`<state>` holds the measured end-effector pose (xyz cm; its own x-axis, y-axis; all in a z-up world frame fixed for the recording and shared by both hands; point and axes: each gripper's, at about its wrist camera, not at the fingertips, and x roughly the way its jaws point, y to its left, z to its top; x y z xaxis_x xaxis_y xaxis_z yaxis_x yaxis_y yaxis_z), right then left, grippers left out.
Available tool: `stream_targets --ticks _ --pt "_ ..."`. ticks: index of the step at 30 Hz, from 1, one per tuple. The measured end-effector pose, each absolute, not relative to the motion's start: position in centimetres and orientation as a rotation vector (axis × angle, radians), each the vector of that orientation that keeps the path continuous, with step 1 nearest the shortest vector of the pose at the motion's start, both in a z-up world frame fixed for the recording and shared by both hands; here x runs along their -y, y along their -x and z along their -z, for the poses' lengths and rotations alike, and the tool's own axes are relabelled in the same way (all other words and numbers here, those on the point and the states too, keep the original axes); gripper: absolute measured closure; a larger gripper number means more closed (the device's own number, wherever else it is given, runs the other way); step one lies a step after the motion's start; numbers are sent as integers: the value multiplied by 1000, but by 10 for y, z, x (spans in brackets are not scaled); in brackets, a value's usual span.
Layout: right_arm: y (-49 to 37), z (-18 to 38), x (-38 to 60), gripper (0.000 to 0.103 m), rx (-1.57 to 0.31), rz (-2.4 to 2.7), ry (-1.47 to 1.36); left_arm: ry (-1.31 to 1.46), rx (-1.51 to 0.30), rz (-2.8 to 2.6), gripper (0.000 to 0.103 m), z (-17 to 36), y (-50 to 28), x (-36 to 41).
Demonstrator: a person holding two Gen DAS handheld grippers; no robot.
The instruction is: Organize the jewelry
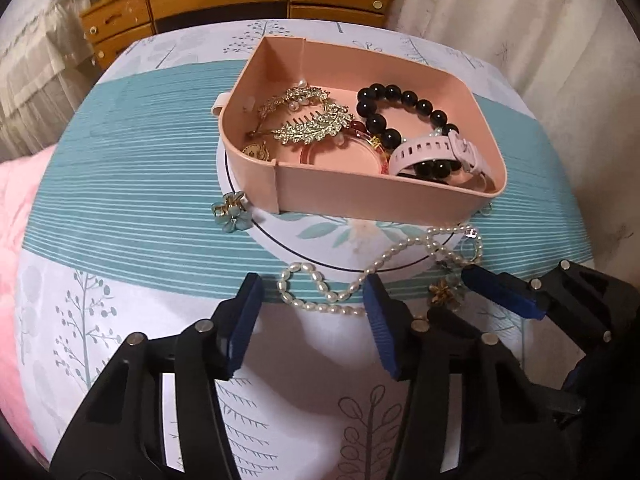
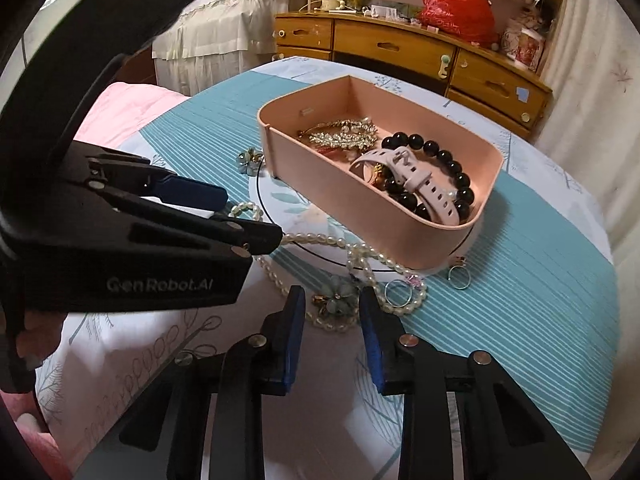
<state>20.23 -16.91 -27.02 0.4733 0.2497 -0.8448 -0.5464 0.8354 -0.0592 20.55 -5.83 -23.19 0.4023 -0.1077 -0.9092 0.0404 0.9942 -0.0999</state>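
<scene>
Wooden dresser [image 2: 416, 46], pale curtains [image 2: 208, 12], patterned tablecloth [image 1: 132, 152]

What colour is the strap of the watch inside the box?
The perforated rubber watch strap is pale pink, seen best in the right wrist view.

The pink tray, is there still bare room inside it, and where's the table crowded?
Inside the pink tray, the far corner behind the gold leaf hair clips is bare. The black bead bracelet and watch fill its near right. The table is crowded just before the tray, around the pearl necklace and rings.
</scene>
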Motion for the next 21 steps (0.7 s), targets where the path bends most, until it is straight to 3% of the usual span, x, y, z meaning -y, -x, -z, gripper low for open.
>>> stream_targets --ticks 7,11,14,17,21 --pt "-213 274 176 86 -976 -518 259 -64 -1125 96 68 231 -202 79" --pt "-215 274 179 87 -984 -532 246 -54 -1109 117 82 231 -201 85" --pt "-218 273 186 87 -1001 -534 207 -26 -1100 104 84 231 -201 85" --pt "-220 271 193 87 -1008 -527 173 -14 -1086 77 100 232 -200 86" --pt "-220 267 207 87 -1020 -522 110 -9 -1070 53 100 232 -197 87"
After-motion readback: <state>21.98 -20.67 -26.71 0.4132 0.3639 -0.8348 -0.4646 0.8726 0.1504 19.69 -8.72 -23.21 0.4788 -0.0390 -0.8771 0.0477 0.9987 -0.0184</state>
